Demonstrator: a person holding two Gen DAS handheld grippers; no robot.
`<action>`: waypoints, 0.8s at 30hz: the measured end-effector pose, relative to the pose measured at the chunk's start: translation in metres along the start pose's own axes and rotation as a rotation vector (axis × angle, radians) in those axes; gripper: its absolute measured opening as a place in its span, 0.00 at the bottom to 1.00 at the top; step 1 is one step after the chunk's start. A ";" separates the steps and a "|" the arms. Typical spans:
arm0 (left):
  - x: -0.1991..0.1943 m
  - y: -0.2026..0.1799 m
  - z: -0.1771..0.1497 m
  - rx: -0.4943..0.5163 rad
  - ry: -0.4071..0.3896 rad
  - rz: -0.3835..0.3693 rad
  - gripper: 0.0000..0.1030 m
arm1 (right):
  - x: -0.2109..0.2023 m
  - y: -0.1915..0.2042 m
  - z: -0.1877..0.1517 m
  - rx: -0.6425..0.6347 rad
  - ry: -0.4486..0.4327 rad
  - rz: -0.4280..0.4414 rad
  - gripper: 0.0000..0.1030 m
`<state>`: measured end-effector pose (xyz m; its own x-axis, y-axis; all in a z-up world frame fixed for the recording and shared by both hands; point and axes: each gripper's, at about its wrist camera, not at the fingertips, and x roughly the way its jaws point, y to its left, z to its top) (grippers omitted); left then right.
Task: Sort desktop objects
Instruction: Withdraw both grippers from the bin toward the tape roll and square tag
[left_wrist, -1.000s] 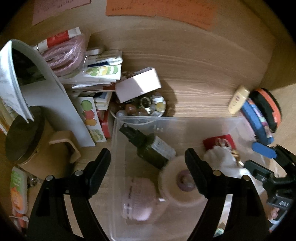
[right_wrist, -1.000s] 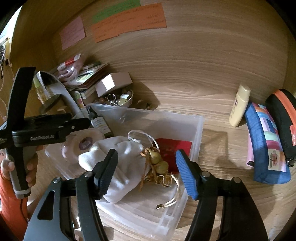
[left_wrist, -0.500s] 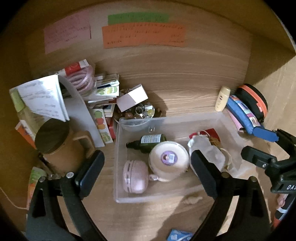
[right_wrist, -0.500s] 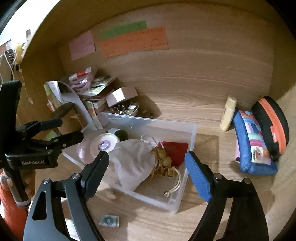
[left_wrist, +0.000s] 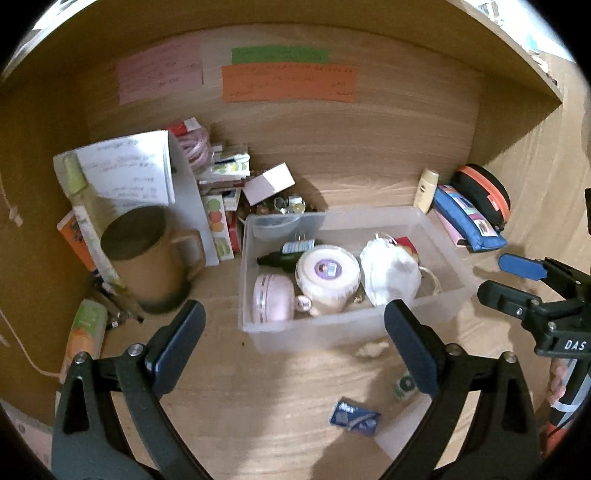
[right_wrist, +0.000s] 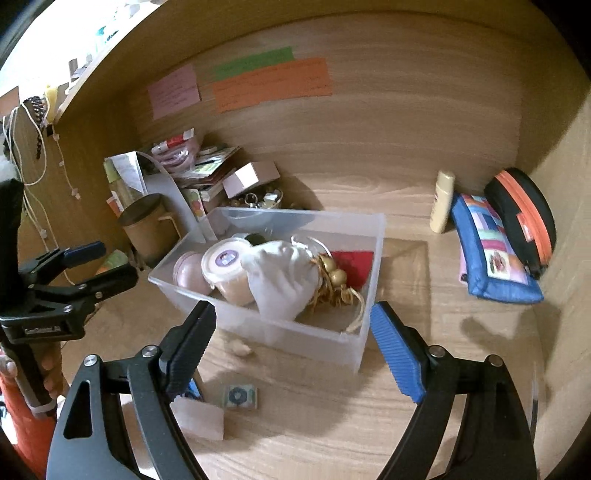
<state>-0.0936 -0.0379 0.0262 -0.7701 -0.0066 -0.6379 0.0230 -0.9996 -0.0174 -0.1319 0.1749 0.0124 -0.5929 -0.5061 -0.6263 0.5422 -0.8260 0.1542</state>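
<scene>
Plainly, both grippers hang over the front of the wooden desk with nothing between their fingers. The left gripper has its fingers spread wide and widening a little more at this moment; the right gripper has its fingers spread too, the right one blue-padded.

Between and beyond them stands the clear plastic bin, holding a pink round case, a white lidded tub, a dark dropper bottle, a white cloth pouch and a red card.

Only the right wrist view shows the gold beads and cord at the pouch's mouth, and the hand gripping the left tool's handle. Only the left wrist view shows the small blue packet clearly on the bare desk in front; the right wrist view half hides it behind a finger. Both show a small square packet and a pale crumb of something just before the bin's near wall.

Left of the bin the room is crowded: a brown mug, papers and stacked boxes press close. Right of it there is open desk up to the blue patchwork pouch, the black case with orange zip and a cream tube by the back wall. The side panels close in both ends.
</scene>
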 end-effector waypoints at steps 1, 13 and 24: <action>-0.002 0.000 -0.003 -0.005 0.003 -0.006 0.96 | -0.002 0.000 -0.003 0.003 0.001 -0.007 0.82; 0.005 -0.041 -0.062 0.034 0.110 -0.109 0.96 | -0.004 -0.018 -0.043 0.061 0.056 -0.033 0.82; 0.018 -0.072 -0.094 0.023 0.140 -0.175 0.96 | -0.003 -0.022 -0.067 0.068 0.093 -0.013 0.82</action>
<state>-0.0489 0.0370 -0.0565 -0.6648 0.1697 -0.7275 -0.1195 -0.9855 -0.1206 -0.1020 0.2116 -0.0405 -0.5398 -0.4729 -0.6964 0.4914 -0.8487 0.1955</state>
